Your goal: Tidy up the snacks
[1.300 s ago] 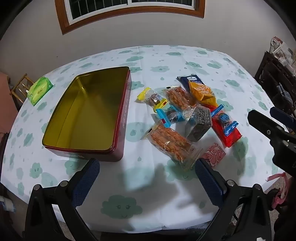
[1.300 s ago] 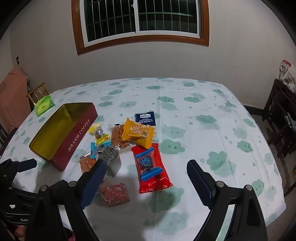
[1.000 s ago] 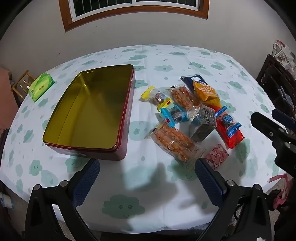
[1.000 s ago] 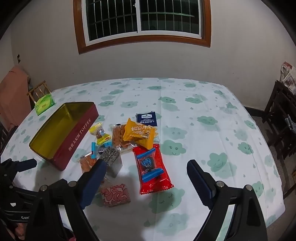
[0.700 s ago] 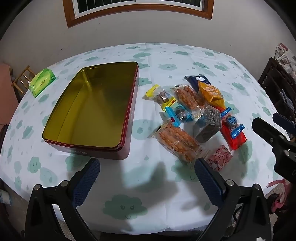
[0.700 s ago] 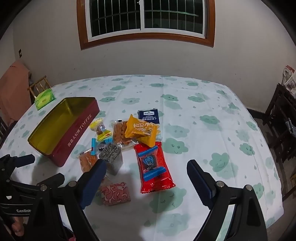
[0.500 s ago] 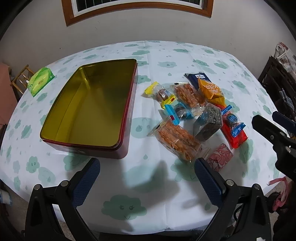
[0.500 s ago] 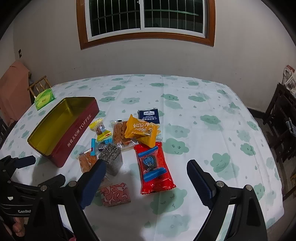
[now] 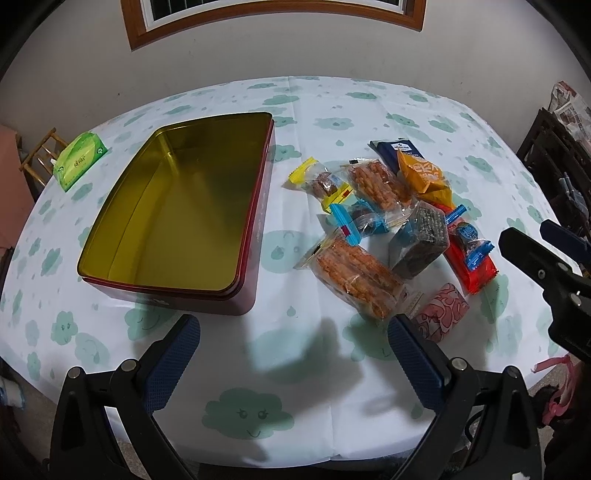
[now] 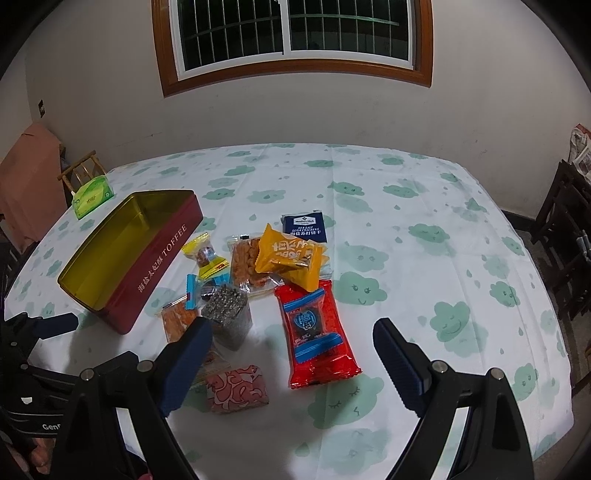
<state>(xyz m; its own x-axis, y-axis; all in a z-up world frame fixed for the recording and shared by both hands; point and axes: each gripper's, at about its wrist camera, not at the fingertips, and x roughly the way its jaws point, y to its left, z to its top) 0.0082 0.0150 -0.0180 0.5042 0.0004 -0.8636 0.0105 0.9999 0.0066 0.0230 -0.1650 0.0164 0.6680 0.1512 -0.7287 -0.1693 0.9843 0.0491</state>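
Note:
An open, empty red toffee tin [image 9: 255,236] [image 10: 162,258] with a gold inside stands on the left of the table. To its right lies a heap of snack packets: a red packet [image 10: 317,332] [image 9: 472,266], an orange packet [image 10: 288,258] [image 9: 424,173], a dark blue packet [image 10: 304,225], a pink patterned one [image 10: 238,387] [image 9: 441,317], a dark grainy block [image 10: 227,317] [image 9: 421,240] and clear bags of orange crackers [image 9: 358,277]. My left gripper [image 9: 291,354] hangs open above the near cloth. My right gripper [image 10: 291,354] is open just short of the red packet.
A green tissue pack [image 9: 79,160] [image 10: 91,197] lies at the table's far left edge. The table wears a white cloth with green clouds [image 10: 424,258]. Dark wooden furniture [image 10: 569,236] stands to the right, a wall with a window [image 10: 295,33] behind.
Both views have drifted slightly; the left gripper has shifted a little leftward and forward over the table. Both grippers stay open, and nothing on the table has moved.

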